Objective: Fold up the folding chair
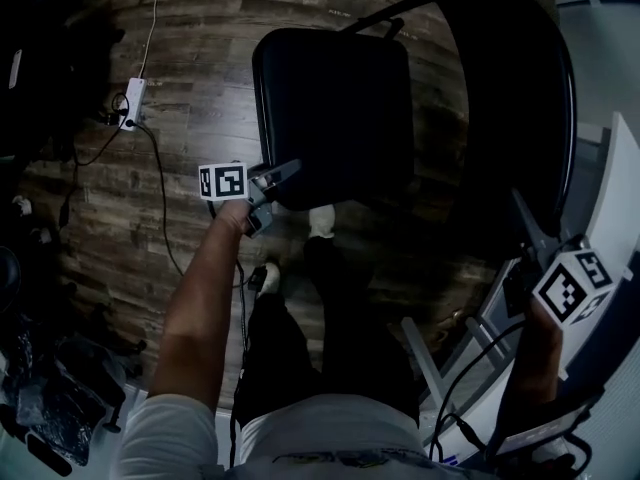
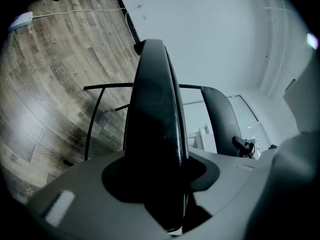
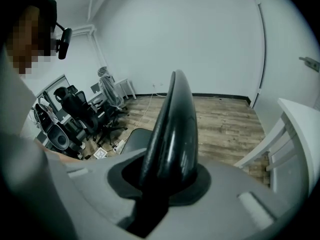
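Head view gives me the black metal-framed folding chair (image 1: 400, 13) straight ahead on the grey-brown wood-plank floor (image 1: 200, 48). Its padded black seat (image 1: 335, 108) faces me as a rounded square, and its curved black backrest (image 1: 510, 108) arcs along the right side. My left gripper (image 1: 283, 180) is clamped on the seat's near left corner; in the left gripper view the seat runs edge-on up between the grey jaws and fills the gap. My right gripper (image 1: 525, 218) is closed on the backrest's edge, and its own view shows that glossy black rim pinched between its jaws. The chair's legs are hidden under the seat from above; only thin black frame tubes (image 2: 95, 119) show beside the seat in the left gripper view. The backrest's far side melts into shadow, and the dark clutter (image 1: 50, 388) at the lower left is too dim to make out. My white shoes (image 1: 322, 218) stand just beside the seat's front edge. A white shelf unit (image 1: 620, 168) sits close to the backrest on the right, cut off by the frame. Bare planks lie to the left of the seat, out to a white power strip (image 1: 133, 98) and its cable.
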